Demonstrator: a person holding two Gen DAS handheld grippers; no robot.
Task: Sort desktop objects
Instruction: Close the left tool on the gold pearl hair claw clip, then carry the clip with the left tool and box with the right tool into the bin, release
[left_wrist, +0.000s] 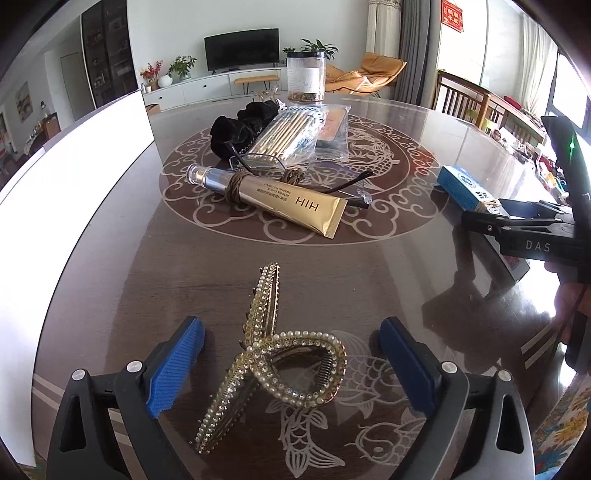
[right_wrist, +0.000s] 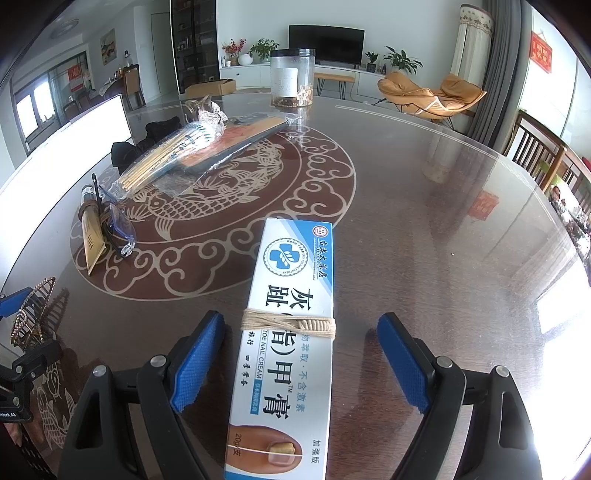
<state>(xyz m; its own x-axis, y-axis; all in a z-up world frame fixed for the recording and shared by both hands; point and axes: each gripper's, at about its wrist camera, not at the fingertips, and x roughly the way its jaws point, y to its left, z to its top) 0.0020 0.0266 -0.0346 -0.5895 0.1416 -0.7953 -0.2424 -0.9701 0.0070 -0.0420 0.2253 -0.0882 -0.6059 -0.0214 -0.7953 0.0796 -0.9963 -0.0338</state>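
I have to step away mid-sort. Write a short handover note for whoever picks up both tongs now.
Left tongs: open, straddling the pearl hair clip, which lies on the table; pads not touching it.
Right tongs: open around the toe nail cream box, which lies flat; no grip.
Centre pile: gold tube, glasses, stick packet, black scrunchie, jar behind.
Done: hair clip and box lie apart from the pile.
Left: the centre pile appears unsorted.
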